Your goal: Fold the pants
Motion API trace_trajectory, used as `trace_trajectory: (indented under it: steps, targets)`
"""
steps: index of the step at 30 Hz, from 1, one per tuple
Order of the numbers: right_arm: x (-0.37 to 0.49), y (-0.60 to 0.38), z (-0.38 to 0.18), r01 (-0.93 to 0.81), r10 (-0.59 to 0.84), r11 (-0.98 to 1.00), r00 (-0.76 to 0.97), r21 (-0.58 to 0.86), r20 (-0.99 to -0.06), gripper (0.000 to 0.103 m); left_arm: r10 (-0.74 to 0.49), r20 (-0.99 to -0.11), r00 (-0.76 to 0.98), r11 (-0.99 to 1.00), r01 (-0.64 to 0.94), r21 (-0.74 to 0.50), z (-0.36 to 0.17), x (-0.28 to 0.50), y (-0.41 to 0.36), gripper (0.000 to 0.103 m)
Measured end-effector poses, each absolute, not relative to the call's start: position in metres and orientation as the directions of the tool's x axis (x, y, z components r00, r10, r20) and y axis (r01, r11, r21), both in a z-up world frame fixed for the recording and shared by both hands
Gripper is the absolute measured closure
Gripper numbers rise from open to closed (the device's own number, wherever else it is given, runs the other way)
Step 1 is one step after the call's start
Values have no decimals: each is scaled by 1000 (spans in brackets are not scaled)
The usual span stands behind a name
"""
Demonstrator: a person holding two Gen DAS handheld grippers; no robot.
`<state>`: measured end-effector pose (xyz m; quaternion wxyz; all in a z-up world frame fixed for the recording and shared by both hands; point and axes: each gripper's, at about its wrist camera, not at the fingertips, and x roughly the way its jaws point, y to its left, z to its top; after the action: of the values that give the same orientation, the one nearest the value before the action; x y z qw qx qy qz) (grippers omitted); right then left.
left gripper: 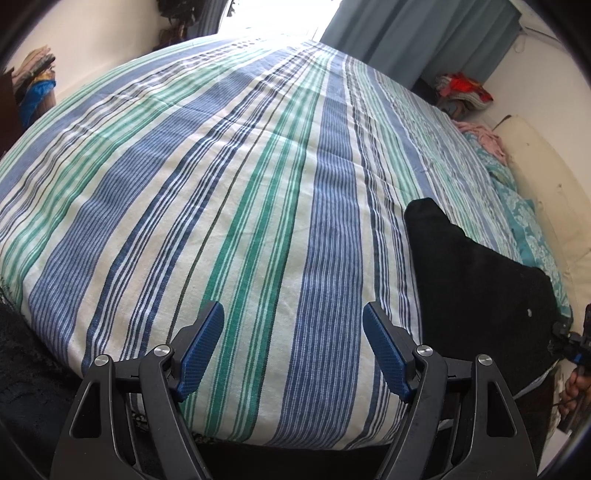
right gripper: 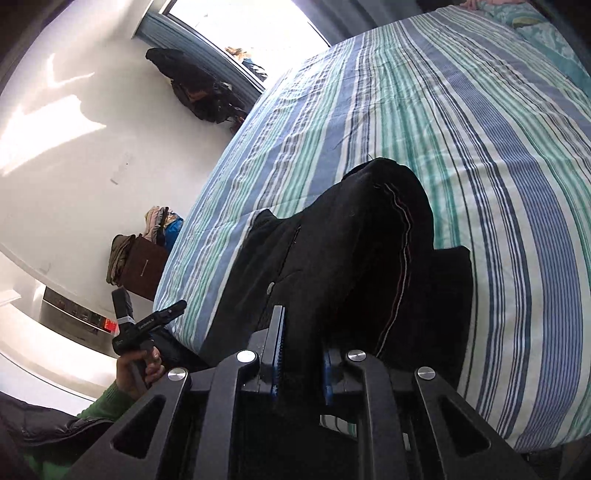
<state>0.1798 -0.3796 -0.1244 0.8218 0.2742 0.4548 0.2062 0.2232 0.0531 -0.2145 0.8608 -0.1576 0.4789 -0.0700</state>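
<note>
The black pants (right gripper: 354,251) lie bunched on the striped bedspread (right gripper: 480,147) near the bed's front edge, with a thin pale side seam running down one leg. My right gripper (right gripper: 301,354) is shut on a fold of the pants at their near end. In the left wrist view the pants (left gripper: 476,273) lie at the right, and the right gripper (left gripper: 576,343) shows at the far right edge. My left gripper (left gripper: 293,325) is open and empty, hovering over the bedspread (left gripper: 221,166) near its front edge, left of the pants. It also shows in the right wrist view (right gripper: 147,325).
The bed fills most of both views. A teal patterned pillow (left gripper: 524,221) and pink cloth (left gripper: 480,136) lie along the bed's right side. Blue curtains (left gripper: 424,33) hang behind. A brown box with piled clothes (right gripper: 144,258) stands beside the bed.
</note>
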Motion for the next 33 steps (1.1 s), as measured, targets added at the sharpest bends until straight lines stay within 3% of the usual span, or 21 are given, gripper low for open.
trace_trajectory:
  steps: [8,12,14,16,17,18,22,26,30,33]
  targets:
    - [165,-399,-159,-26,598,719,533,695,-599,87,-261,-809,526,959,48,-278,-212,217,29,24]
    - [164,-399,-197,65,531,774,475,630,-702,86,-280,-810,515,959,119,-256,-209,211,10,24]
    - [162,-398,-203,76,518,780,479,621,-709,85,-290,-807,514,957,148,-249,-205,208,2,24]
    - [161,-399,-197,89,500,787,487,610,-716,79,-297,-804,515,955,170,-244,-200,204,-6,24]
    - [160,-400,-192,91,475,807,487,583,-733,68,-302,-800,519,953,185,-240,-196,202,-11,24]
    - [158,-400,-184,87,431,840,491,535,-757,64,-306,-793,527,951,203,-232,-192,199,-16,24]
    - [145,-381,-136,6,235,957,570,289,-787,64,-348,-756,555,928,315,-196,-175,187,-52,24]
    - [140,-338,-110,-179,289,957,632,228,-719,64,-416,-753,509,866,474,-159,-180,178,-105,23]
    - [154,-320,-149,-176,298,955,552,241,-779,64,-365,-824,433,810,584,-51,-214,168,-147,23]
    - [155,-331,-183,-119,299,954,482,276,-823,72,-349,-819,456,772,635,25,-211,155,-152,22]
